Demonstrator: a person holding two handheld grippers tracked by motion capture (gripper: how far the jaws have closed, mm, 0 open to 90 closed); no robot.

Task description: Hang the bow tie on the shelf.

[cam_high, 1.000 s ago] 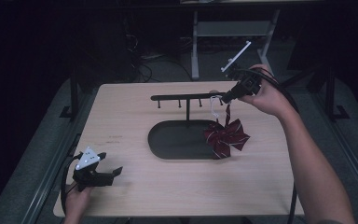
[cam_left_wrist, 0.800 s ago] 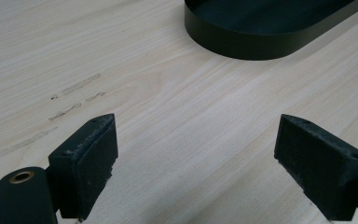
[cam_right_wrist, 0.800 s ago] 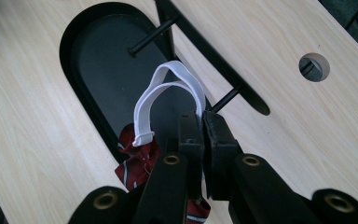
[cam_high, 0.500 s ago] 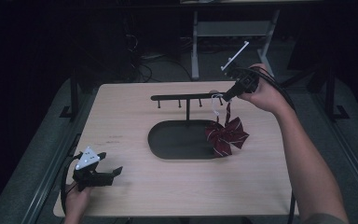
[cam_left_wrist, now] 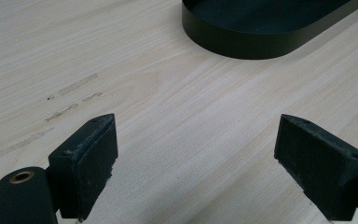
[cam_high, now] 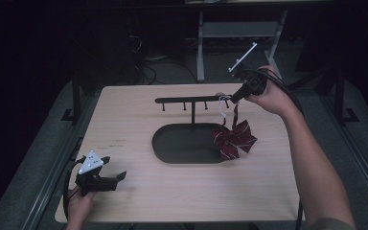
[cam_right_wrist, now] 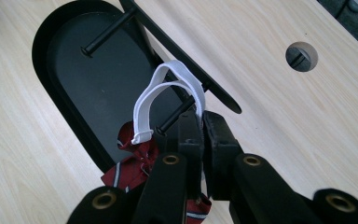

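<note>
Right gripper [cam_right_wrist: 200, 126] clenched on the white strap [cam_right_wrist: 168, 88] of a red bow [cam_high: 234, 139], bow hanging below it at the rack's [cam_high: 191, 100] last peg [cam_right_wrist: 175, 116]. Peg and bar close ahead; black tray [cam_high: 182, 143] underneath. Bare table [cam_high: 268, 191] beyond. Left gripper [cam_left_wrist: 193, 154] released, bare wood between jaws, tray rim ahead.
</note>
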